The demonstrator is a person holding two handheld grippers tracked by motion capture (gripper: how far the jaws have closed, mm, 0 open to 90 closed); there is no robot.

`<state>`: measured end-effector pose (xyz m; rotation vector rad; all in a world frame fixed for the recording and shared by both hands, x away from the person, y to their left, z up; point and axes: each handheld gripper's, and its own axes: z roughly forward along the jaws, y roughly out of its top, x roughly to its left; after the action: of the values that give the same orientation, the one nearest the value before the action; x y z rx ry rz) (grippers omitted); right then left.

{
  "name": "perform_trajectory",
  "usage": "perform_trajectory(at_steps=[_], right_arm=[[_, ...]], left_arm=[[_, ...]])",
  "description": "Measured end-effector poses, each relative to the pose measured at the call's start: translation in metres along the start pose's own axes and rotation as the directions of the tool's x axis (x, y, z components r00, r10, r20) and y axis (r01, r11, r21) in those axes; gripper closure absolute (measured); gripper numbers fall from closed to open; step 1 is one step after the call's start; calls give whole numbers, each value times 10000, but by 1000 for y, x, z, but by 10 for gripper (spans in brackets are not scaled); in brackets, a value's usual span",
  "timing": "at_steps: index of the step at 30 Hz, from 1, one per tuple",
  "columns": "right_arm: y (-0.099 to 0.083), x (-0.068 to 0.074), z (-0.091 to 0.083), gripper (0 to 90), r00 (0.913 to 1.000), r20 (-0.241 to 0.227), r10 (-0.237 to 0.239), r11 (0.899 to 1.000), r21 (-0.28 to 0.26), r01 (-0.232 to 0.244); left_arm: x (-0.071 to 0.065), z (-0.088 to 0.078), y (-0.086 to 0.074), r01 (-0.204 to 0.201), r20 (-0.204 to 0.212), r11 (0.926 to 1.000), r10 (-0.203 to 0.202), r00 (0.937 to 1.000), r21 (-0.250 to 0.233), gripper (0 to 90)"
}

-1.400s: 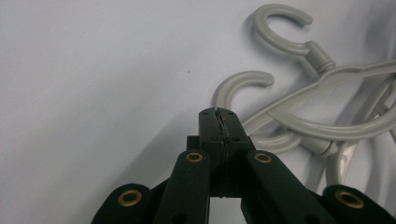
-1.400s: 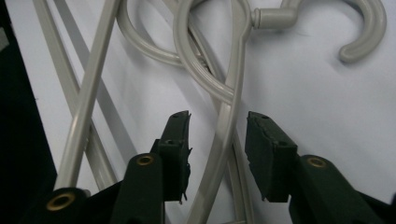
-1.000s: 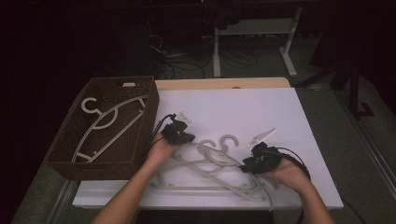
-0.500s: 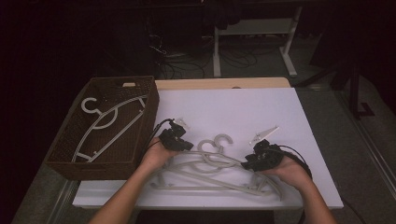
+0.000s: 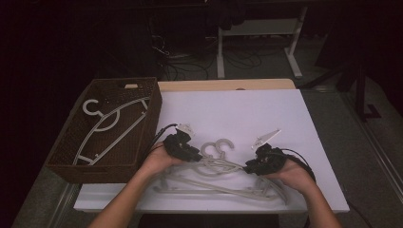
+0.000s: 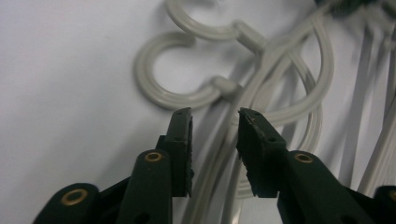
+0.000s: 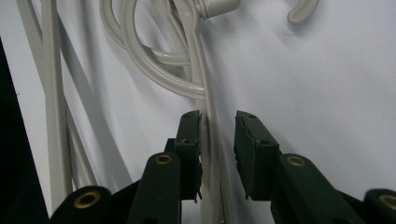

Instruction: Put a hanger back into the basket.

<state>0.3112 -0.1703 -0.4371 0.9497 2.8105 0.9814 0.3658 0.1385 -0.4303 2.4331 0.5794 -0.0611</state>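
- Near the bottom edge of the high view, two forearms come up from below onto the white desk (image 5: 247, 109).
- The left gripper (image 5: 183, 146) sits left of centre in the lower half; the right gripper (image 5: 263, 161) sits right of centre, a little lower.
- Between and below them lies a tangle of pale hangers (image 5: 214, 175), flat on the desk in the lower middle of the frame, their two hooks (image 5: 218, 146) pointing up the frame, side by side.
- In the left gripper view the jaws stand apart, having just been opening; a hanger arm (image 6: 219, 154) runs through the gap, and neither pad presses on it. The hooks curl in the upper half of that frame.
- In the right gripper view the jaws have just been closing; a thin hanger arm (image 7: 210, 154) runs between them, against the left pad, with a gap to the right pad.
- A small clear clip (image 5: 266, 137) lies on the desk just above the right gripper.
- Farther left, a brown wicker basket (image 5: 71, 164) stands at the desk's left edge with a hanger (image 5: 107, 126) inside.
- At the top of the frame, the floor is dark, with cables and white desk legs (image 5: 256, 42).
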Motion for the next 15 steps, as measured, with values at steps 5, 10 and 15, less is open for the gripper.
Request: perform_trajectory(at_steps=[5, 10, 15], right_arm=[[0, 0, 0, 702, 10000, 12, -29, 10000, -20, 29], [0, 0, 1, 702, 10000, 25, -44, 10000, -42, 44], [1, 1, 1, 702, 9999, 21, -99, 9999, -71, 99]], left_arm=[[0, 4, 0, -276, -70, 9991, 278, 9996, 322, 675], [0, 7, 1, -605, -233, 9969, 617, 9978, 513, 688], [-2, 16, 2, -1036, -629, 9895, 1102, 9919, 1005, 694]])
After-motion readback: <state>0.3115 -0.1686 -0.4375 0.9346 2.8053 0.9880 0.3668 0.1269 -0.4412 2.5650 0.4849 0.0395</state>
